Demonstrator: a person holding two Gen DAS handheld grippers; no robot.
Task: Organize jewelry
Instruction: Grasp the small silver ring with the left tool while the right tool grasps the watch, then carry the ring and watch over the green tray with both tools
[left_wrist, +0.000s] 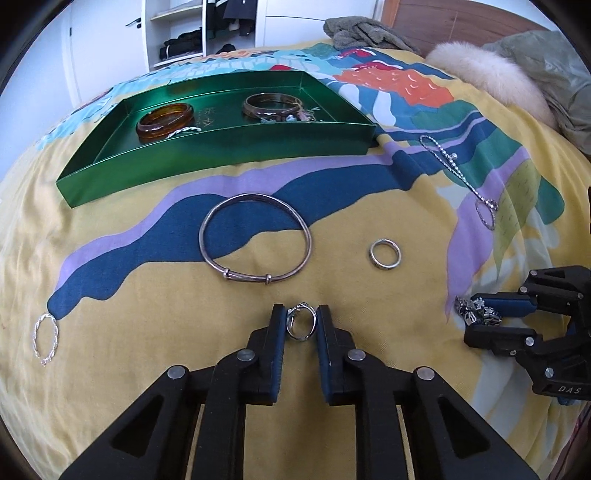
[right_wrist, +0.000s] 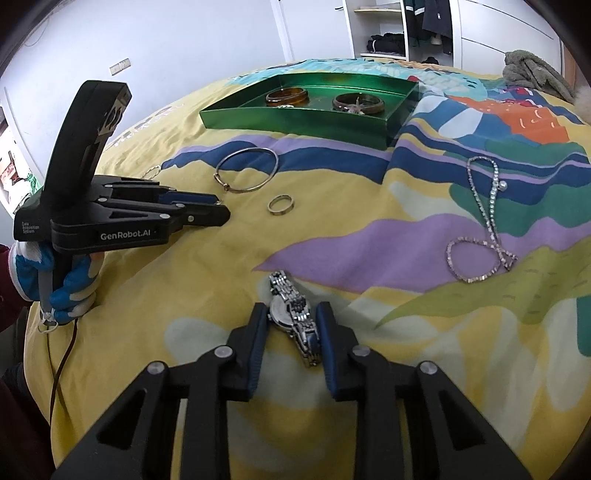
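Fig.: silver ring (left_wrist: 301, 321) stands on edge btwn my left gripper (left_wrist: 301, 325) pads; steel watch (right_wrist: 293, 317) lies flat btwn my right gripper (right_wrist: 293, 321) pads; green tray (left_wrist: 221, 155) w/ bangles beyond.

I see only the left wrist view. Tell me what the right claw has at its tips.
Observer: A silver wristwatch with a round dial and a link band. It lies on the bedspread inside the right claw, which touches it on both sides.
Operator: Report what is holding the left claw.
Observer: A hand in a blue and white glove, wrapped around the handle below the left claw.
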